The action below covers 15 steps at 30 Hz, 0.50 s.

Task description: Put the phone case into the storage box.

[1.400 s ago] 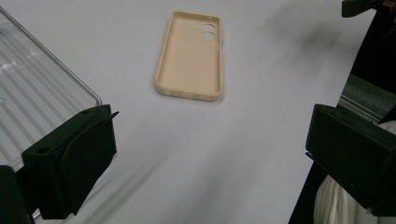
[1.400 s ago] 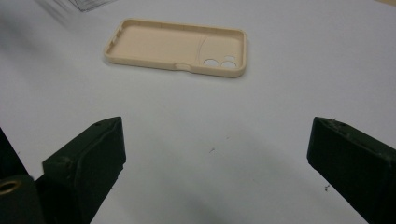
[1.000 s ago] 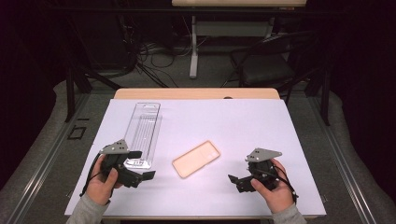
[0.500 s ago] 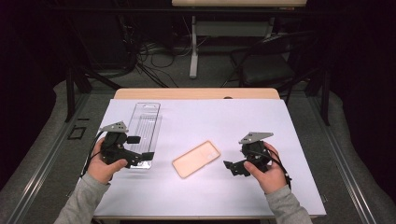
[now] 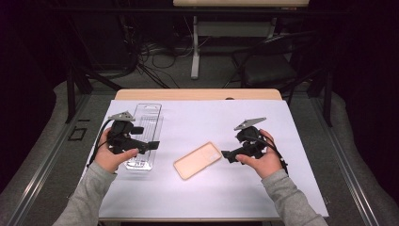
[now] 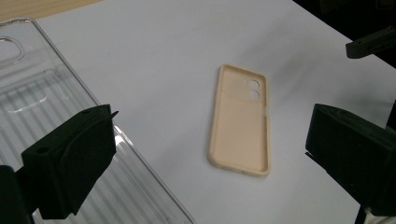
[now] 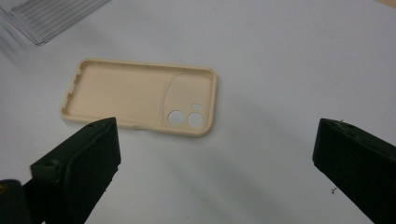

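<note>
Beige and soft-looking, the phone case [image 5: 197,160] lies hollow side up on the white sheet [image 5: 211,197], between both tools. Just right of it the right gripper [image 5: 229,155] gapes, released; left of it the left gripper [image 5: 151,145], also spread, hangs over the clear plastic tray [image 5: 149,113]. A shallow, flexible rim could slide or buckle if pinched off-centre.

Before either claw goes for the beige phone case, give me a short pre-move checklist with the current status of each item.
1. Phone case lies free on the white sheet, open side up: ok.
2. Left claw open, holding nothing: ok.
3. Right claw open, holding nothing: ok.
4. Right claw's path to the case unobstructed: ok.
5. Clear plastic tray apart from the case: ok.
6. Left claw clear of the tray below it: cannot tell.
</note>
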{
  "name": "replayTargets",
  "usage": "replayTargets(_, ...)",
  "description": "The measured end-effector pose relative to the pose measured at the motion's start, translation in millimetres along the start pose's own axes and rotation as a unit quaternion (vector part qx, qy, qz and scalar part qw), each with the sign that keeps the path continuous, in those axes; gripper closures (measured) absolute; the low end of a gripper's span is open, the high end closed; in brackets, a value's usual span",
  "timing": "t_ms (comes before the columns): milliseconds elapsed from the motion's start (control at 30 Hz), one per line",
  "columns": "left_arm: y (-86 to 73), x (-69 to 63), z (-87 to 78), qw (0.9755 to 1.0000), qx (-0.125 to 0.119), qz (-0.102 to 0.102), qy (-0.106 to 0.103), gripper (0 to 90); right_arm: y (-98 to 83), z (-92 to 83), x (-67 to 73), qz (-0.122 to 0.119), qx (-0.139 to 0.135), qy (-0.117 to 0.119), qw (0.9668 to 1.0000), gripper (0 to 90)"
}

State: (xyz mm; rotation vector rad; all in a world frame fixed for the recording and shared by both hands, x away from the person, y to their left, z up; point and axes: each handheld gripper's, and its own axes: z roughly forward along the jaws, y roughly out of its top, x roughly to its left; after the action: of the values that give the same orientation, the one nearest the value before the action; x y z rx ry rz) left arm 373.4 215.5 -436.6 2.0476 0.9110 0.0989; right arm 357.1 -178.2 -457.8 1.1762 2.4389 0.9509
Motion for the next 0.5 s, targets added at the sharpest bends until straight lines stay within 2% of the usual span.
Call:
replayTargets(100, 4.3, 0.9, 1.9, 0.9998, 0.009, 0.009, 0.014, 2.5, 7.6, 2.3, 0.6, -0.004, 0.009, 0.000, 1.0000, 0.7)
replayTargets(333, 12.1, 6.2, 6.6, 0.9996, 0.012, 0.009, 0.025, 2.9, 22.3, 12.8, 1.0, -0.005, 0.034, 0.009, 0.9994, 0.9)
replayTargets(433, 13.7, 8.0, 8.1, 0.9997, 0.010, 0.009, 0.021, 4.5, 26.2, 17.8, 0.3, -0.001, 0.042, 0.011, 0.9990, 2.8)
replayTargets(500, 15.2, 9.9, 9.7, 0.9997, 0.013, 0.010, 0.016, 8.7, 30.9, 24.1, -1.9, -0.004, 0.048, 0.008, 0.9988, 7.7)
